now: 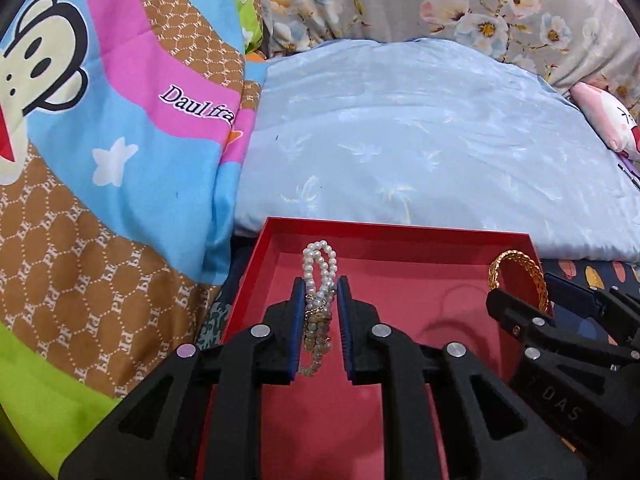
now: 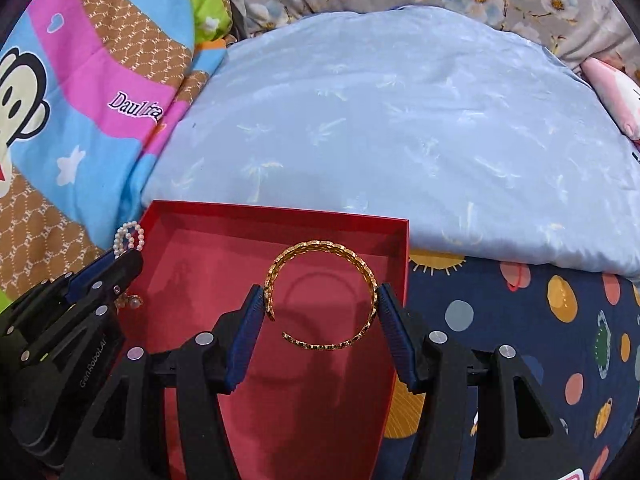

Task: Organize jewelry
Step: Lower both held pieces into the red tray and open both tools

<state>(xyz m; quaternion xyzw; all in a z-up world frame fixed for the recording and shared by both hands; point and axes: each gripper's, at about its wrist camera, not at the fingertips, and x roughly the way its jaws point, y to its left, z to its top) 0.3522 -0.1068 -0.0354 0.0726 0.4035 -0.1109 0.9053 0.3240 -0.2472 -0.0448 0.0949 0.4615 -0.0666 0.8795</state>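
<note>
**Both pieces gripped over red box**

Pearl bracelet pinched between left gripper fingers, nearly closed, hanging above box floor. Gold bangle clamped across its width by right gripper, fingers about half open, over same box. Box on bed, against blue pillow; cartoon blanket left.

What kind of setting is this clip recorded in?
Most likely a bedroom, on a bed: a pale blue pillow, a cartoon monkey quilt and a floral pillow surround the red box, above which each gripper holds a bracelet.
</note>
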